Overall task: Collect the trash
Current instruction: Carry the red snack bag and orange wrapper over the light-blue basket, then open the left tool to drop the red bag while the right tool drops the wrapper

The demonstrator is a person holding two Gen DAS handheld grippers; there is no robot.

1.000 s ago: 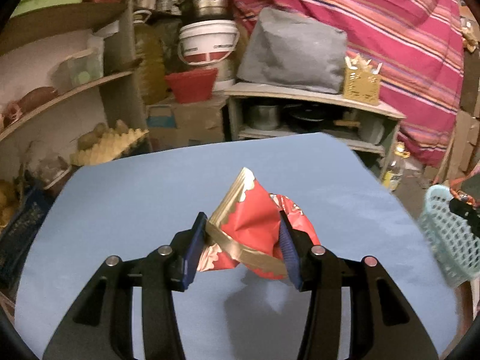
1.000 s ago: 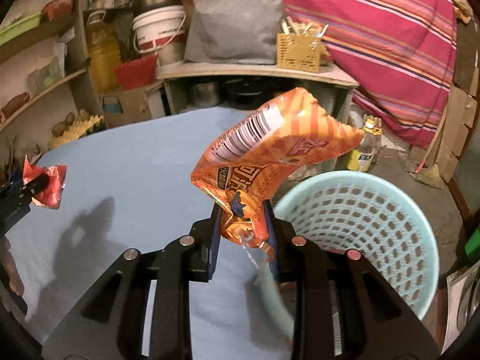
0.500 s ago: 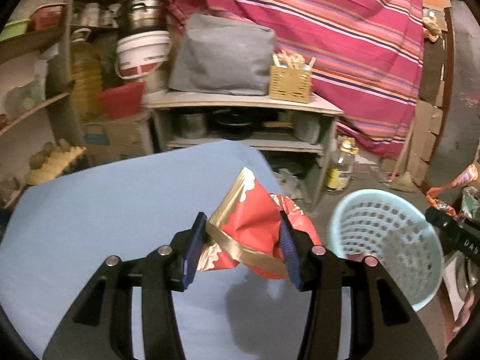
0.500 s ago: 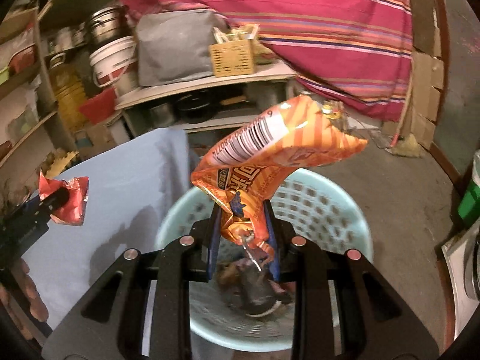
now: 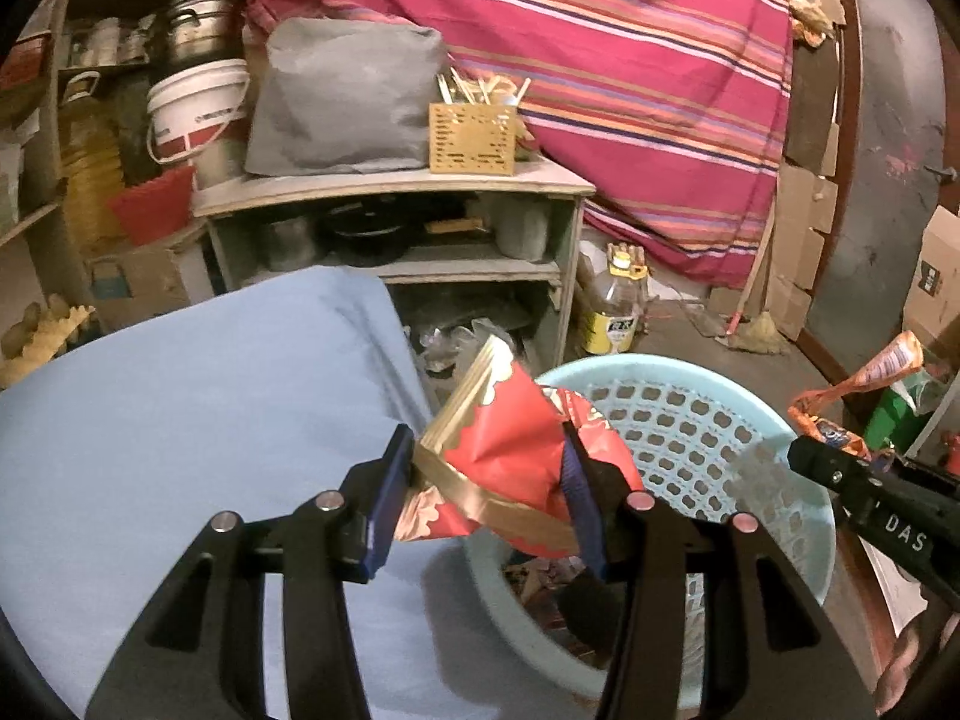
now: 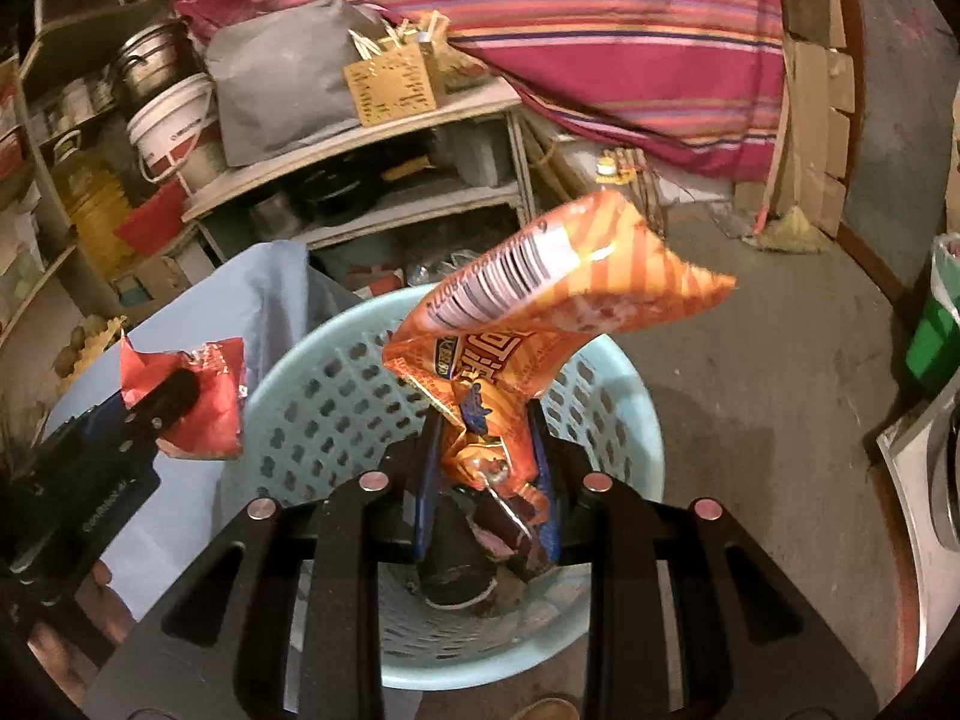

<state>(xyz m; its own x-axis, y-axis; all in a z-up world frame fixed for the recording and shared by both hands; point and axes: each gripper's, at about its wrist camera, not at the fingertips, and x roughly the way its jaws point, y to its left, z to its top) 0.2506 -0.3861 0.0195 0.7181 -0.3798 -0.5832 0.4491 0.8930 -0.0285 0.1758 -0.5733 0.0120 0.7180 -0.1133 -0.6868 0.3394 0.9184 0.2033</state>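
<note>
Left gripper (image 5: 489, 483) jaws grasp crumpled red-gold wrapper (image 5: 510, 456); right gripper (image 6: 487, 483) clamps orange striped bag (image 6: 540, 312).

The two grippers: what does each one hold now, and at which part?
The left gripper holds a crumpled red wrapper across its middle. The right gripper pinches an orange snack bag at its lower, crumpled end.

My left wrist camera looks forward and down along my left claw (image 5: 486, 480), close over the blue table (image 5: 180, 420), with the pale blue perforated basket (image 5: 690, 420) at lower right. My right wrist camera peers steeply down past my right claw (image 6: 486, 468) into that basket (image 6: 312, 414). Both views share the basket, the table edge and the wooden shelf unit (image 5: 390, 180) behind.
</note>
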